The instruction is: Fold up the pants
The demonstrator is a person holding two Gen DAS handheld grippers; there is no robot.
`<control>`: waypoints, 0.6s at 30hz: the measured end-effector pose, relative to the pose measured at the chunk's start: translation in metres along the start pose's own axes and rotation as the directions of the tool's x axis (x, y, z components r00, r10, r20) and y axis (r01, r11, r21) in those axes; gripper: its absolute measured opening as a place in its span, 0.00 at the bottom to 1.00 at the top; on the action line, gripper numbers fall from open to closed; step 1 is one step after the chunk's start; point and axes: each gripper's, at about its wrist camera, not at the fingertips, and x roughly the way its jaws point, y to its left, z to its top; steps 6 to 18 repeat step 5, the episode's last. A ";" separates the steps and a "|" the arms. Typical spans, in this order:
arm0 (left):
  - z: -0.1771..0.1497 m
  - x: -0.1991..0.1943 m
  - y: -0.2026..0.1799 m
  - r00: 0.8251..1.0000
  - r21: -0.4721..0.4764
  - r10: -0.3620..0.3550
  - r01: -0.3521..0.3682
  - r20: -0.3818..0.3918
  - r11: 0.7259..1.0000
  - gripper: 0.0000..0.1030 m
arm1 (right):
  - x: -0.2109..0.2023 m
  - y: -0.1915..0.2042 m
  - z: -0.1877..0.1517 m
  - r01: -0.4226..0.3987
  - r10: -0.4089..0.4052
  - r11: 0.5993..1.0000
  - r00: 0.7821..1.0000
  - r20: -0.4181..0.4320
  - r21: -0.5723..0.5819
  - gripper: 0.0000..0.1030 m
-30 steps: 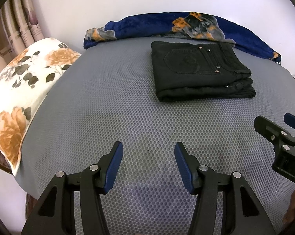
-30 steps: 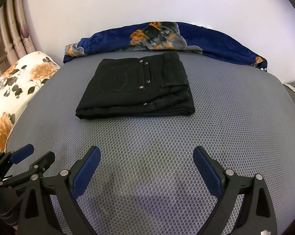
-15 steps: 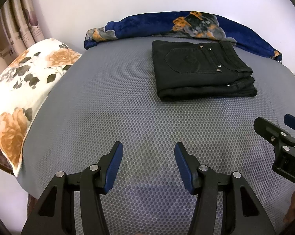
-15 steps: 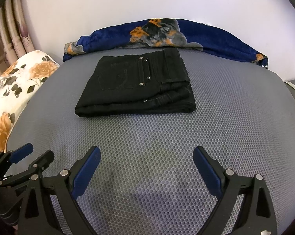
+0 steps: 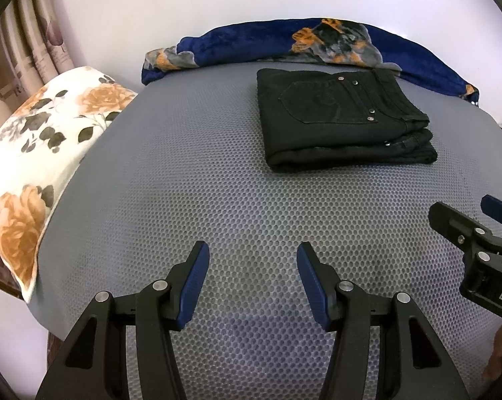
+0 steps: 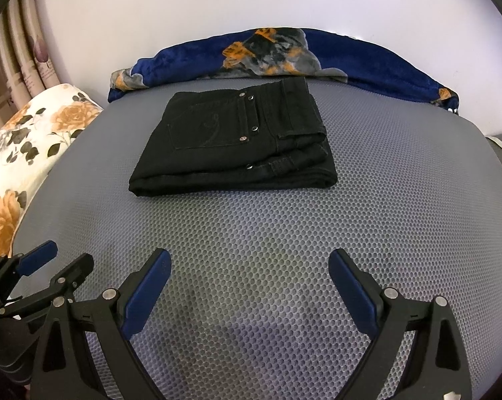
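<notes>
Black pants [image 5: 344, 120] [image 6: 237, 143] lie folded into a neat rectangle on the far half of a grey mesh mattress [image 5: 217, 200] [image 6: 401, 193], a back pocket with rivets on top. My left gripper [image 5: 252, 250] hovers open over bare mattress, well short of the pants, with nothing between its blue pads. My right gripper [image 6: 249, 256] stands open wider, also over bare mattress in front of the pants. Each gripper shows at the edge of the other's view: the right gripper [image 5: 474, 213] at the right, the left gripper [image 6: 60, 258] at the lower left.
A blue floral blanket [image 5: 317, 43] [image 6: 284, 56] is bunched along the wall behind the pants. A white pillow [image 5: 40, 143] [image 6: 27, 153] with orange roses rests at the mattress's left edge, curtains [image 5: 20, 53] beyond it. The mattress edge drops off at the near left.
Both views have shifted only slightly; the pants sit a touch lower in the frames. Neither gripper has opened, shut or touched anything.
</notes>
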 end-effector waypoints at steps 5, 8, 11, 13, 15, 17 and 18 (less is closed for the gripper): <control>0.001 0.002 0.000 1.000 0.004 -0.009 0.009 -0.006 1.000 0.54 | 0.001 -0.001 -0.001 0.001 -0.001 1.000 1.000 0.000 0.001 0.92; 0.001 0.002 0.000 1.000 0.004 -0.009 0.009 -0.006 1.000 0.54 | 0.001 -0.001 -0.001 0.001 -0.001 1.000 1.000 0.000 0.001 0.92; 0.001 0.002 0.000 1.000 0.004 -0.009 0.009 -0.006 1.000 0.54 | 0.001 -0.001 -0.001 0.001 -0.001 1.000 1.000 0.000 0.001 0.92; 0.001 0.002 0.000 1.000 0.004 -0.009 0.009 -0.006 1.000 0.54 | 0.001 -0.001 -0.001 0.001 -0.001 1.000 1.000 0.000 0.001 0.92; 0.001 0.002 0.000 1.000 0.004 -0.009 0.009 -0.006 1.000 0.54 | 0.001 -0.001 -0.001 0.001 -0.001 1.000 1.000 0.000 0.001 0.92; 0.001 0.002 0.000 1.000 0.004 -0.009 0.009 -0.006 1.000 0.54 | 0.001 -0.001 -0.001 0.001 -0.001 1.000 1.000 0.000 0.001 0.92; 0.001 0.002 0.000 1.000 0.004 -0.009 0.009 -0.006 1.000 0.54 | 0.001 -0.001 -0.001 0.001 -0.001 1.000 1.000 0.000 0.001 0.92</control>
